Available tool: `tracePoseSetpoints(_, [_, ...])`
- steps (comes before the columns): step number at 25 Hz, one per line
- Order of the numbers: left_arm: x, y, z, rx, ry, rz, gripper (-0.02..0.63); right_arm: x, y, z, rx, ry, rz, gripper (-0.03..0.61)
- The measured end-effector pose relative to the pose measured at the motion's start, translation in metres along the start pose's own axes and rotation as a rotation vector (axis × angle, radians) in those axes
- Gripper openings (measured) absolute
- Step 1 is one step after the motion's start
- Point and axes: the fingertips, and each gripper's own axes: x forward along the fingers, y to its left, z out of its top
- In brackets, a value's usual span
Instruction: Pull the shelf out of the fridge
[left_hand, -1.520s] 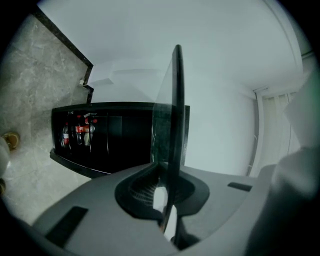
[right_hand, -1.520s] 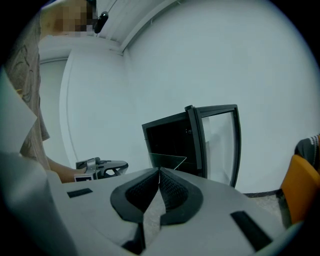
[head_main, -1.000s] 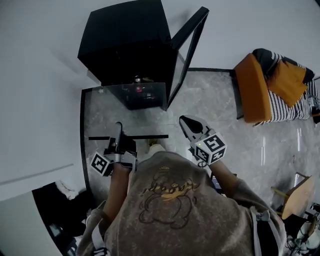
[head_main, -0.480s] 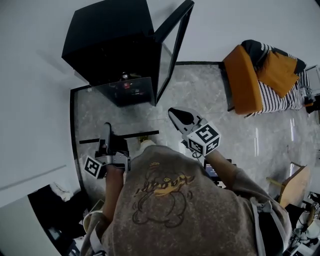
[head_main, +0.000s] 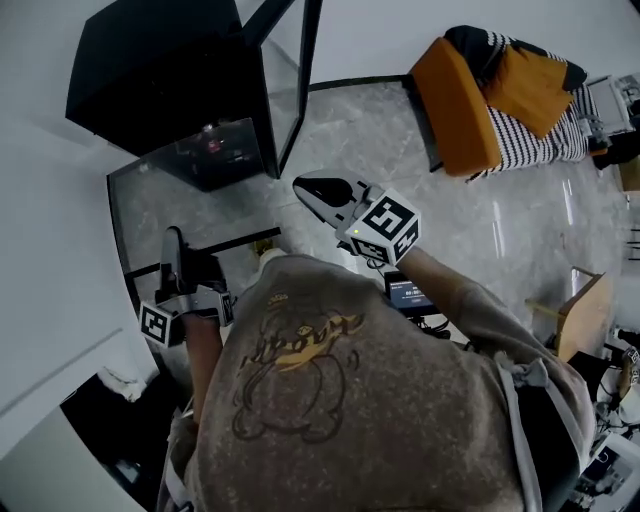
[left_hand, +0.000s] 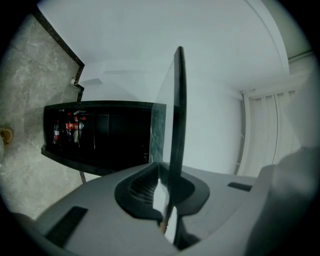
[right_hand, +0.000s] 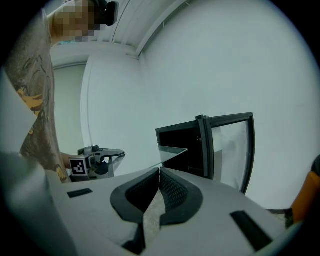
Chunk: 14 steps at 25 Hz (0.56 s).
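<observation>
A black mini fridge stands by the white wall with its glass door swung open. The glass shelf is outside the fridge, held above the floor. My left gripper is shut on the shelf's near edge. In the left gripper view the shelf stands edge-on, pinched between the jaws of the left gripper, with the fridge behind. My right gripper hovers to the right of the shelf, shut and empty. The right gripper view has the right gripper, the fridge and the shelf.
Bottles and cans sit inside the fridge. An orange chair with a striped cushion stands at the right on the marble floor. A wooden piece is at the far right, dark clutter at the lower left.
The left gripper has carried the shelf back and to the left, farther from the fridge. The right gripper has moved up and left. The head view has swung, shifting the fridge to the upper left.
</observation>
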Motion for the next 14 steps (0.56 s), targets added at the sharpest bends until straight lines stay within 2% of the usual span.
tracePoseSetpoints(14, [-0.009,0.016,0.004,-0.001,-0.029,0.025,0.023,-0.004,0.004,-0.013,-0.015,0.086,0.065,0.021])
